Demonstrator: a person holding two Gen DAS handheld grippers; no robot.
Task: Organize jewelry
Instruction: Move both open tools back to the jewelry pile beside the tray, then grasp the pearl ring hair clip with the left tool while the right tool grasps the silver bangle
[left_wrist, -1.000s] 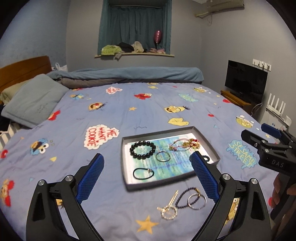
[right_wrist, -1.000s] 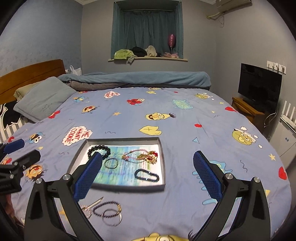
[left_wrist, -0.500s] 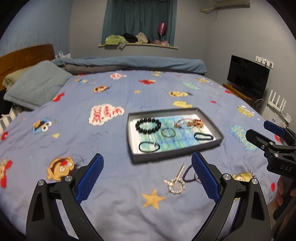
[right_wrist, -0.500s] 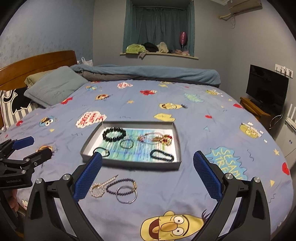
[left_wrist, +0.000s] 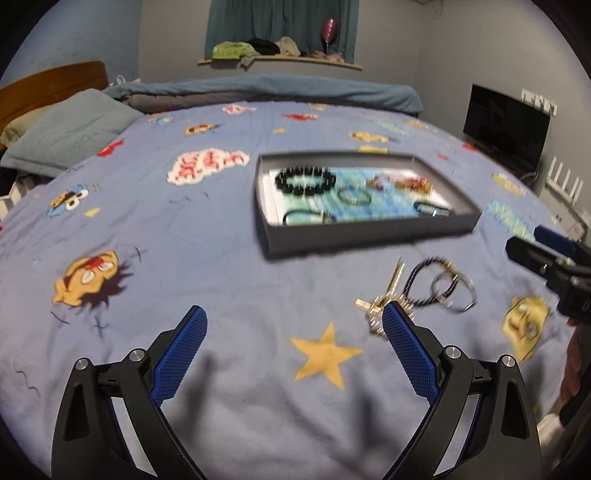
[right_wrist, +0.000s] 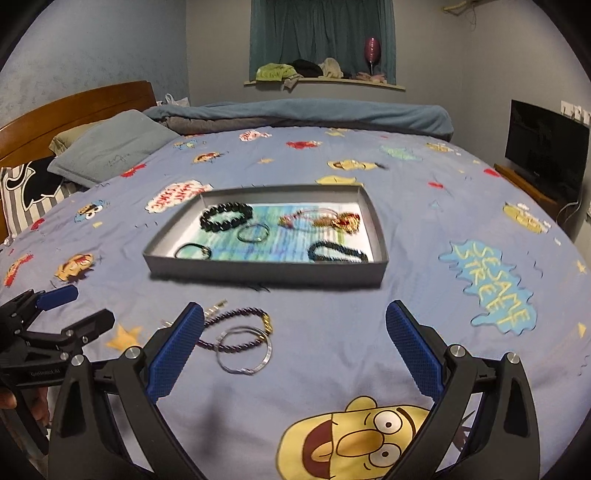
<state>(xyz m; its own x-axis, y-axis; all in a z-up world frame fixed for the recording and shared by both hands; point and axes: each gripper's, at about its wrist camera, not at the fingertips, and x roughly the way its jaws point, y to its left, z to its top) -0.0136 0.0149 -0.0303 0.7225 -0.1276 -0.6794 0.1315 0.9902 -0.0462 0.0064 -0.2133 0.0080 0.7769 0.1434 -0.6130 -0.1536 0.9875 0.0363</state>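
Both grippers, left (left_wrist: 293, 330) and right (right_wrist: 295, 325), spread wide, empty.
Loose bracelets (right_wrist: 240, 339) lie on bedspread (right_wrist: 424, 314) near grey tray (right_wrist: 266, 273).

bed sheet (right_wrist: 369, 350) blue w/ cartoon prints, grey pillow (right_wrist: 110, 151) + striped pillow (right_wrist: 26, 195) by wooden headboard (right_wrist: 74, 107), blue blanket (right_wrist: 295, 114) rolled along far edge, TV (right_wrist: 546, 162) right wall, teal curtain (right_wrist: 321, 33) over window ledge (right_wrist: 325, 79) with clothes, pink balloon (right_wrist: 372, 46)
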